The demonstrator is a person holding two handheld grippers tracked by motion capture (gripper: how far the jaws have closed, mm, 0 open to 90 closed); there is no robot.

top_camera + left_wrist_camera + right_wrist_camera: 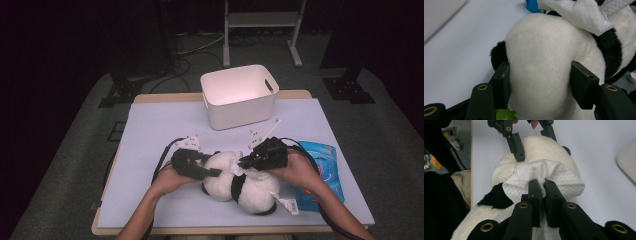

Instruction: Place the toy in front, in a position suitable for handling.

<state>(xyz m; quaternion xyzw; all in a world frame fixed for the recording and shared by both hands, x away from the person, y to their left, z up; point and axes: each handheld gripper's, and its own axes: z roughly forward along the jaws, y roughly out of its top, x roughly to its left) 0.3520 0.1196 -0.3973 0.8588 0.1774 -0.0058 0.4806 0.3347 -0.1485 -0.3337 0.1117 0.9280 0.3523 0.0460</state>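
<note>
Pale table (dark room) — grey carpet.

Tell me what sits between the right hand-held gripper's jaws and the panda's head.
A white wipe: the right hand-held gripper pinches it against the plush panda, seen in the right gripper view.

In the right gripper view, the right gripper has its two black fingers pinched together on a bunched white wipe, which lies on the plush panda. Farther off, the left gripper straddles the panda's white head, one finger on each side. The panda rests on the pale counter; a black patch of the toy shows near the wipe.
</note>
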